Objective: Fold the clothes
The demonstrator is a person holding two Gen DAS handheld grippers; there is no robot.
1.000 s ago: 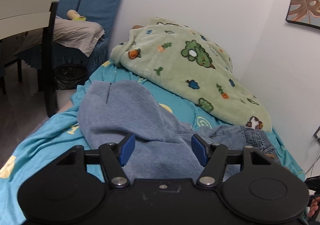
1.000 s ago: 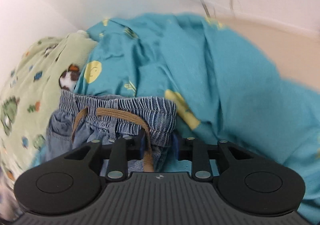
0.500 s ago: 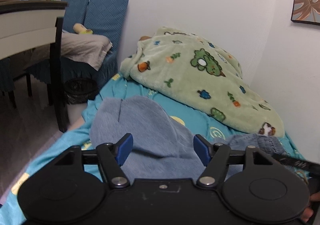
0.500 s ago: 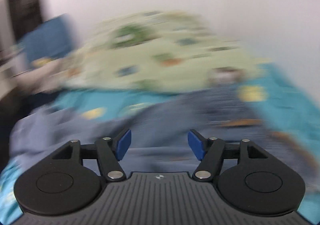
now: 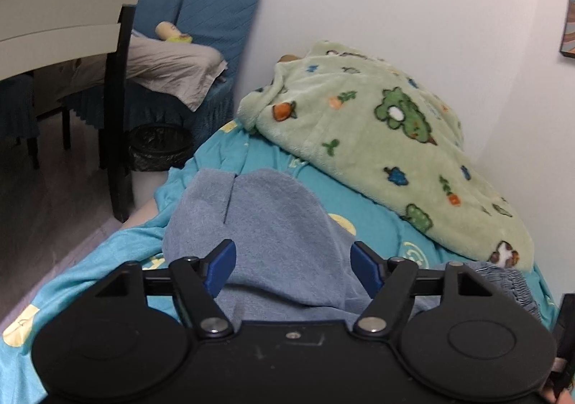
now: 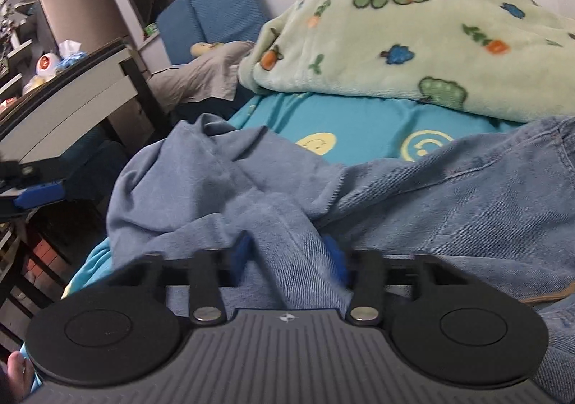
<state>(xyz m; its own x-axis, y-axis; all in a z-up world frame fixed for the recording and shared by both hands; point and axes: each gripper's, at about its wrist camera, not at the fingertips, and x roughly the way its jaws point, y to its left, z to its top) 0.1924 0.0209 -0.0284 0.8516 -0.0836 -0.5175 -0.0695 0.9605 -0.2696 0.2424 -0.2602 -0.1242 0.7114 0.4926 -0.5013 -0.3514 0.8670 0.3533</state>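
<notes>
Blue denim trousers (image 5: 273, 224) lie crumpled on a teal bed sheet (image 5: 118, 253). Their elastic waistband (image 5: 510, 278) shows at the right of the left wrist view. My left gripper (image 5: 293, 262) is open above the trouser leg, holding nothing. In the right wrist view the trousers (image 6: 449, 195) fill the middle. My right gripper (image 6: 289, 255) has a ridge of the denim between its blue pads, which stand apart and are partly buried in cloth. The left gripper's blue pad (image 6: 39, 194) shows at the left edge of that view.
A pale green cartoon blanket (image 5: 377, 138) is heaped along the white wall. A blue chair (image 5: 201, 19) with grey cloth (image 5: 169, 66), a black bin (image 5: 158, 149) and a dark-legged desk (image 5: 64, 23) stand left of the bed. The floor (image 5: 54, 210) lies left.
My right gripper swung from the waistband, opened, and came down around a fold of the trouser leg. My left gripper drew back and rose a little, staying open.
</notes>
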